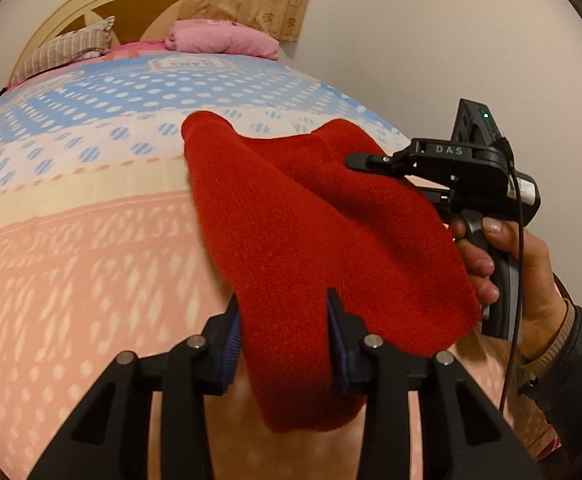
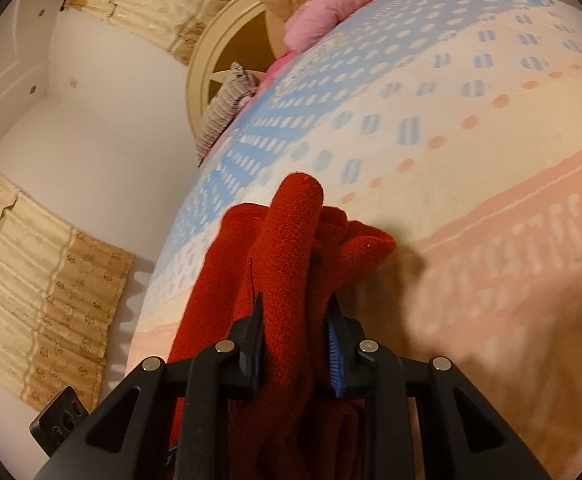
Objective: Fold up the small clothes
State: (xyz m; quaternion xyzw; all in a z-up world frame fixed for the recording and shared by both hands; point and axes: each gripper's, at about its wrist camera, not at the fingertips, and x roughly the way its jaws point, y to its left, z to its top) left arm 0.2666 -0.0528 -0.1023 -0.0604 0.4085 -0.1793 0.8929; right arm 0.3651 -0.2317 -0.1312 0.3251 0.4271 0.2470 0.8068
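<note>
two grippers hold one red knit (image 1: 311, 220) above the bed (image 1: 91, 240). my left gripper (image 1: 285, 344) clamps a band of the knit between its blue pads (image 1: 233, 344); the cloth's end hangs down below the jaws. my right gripper (image 2: 295, 344) clamps a bunched fold of the same knit (image 2: 287, 264), which rises past the fingertips. in the left view, my right hand (image 1: 507, 264) grips the right gripper's handle beside the knit's far edge. the patterned bedspread runs back to a pink quilt (image 1: 219, 38), a striped pillow (image 1: 67, 54) and a round headboard (image 1: 91, 0).
</note>
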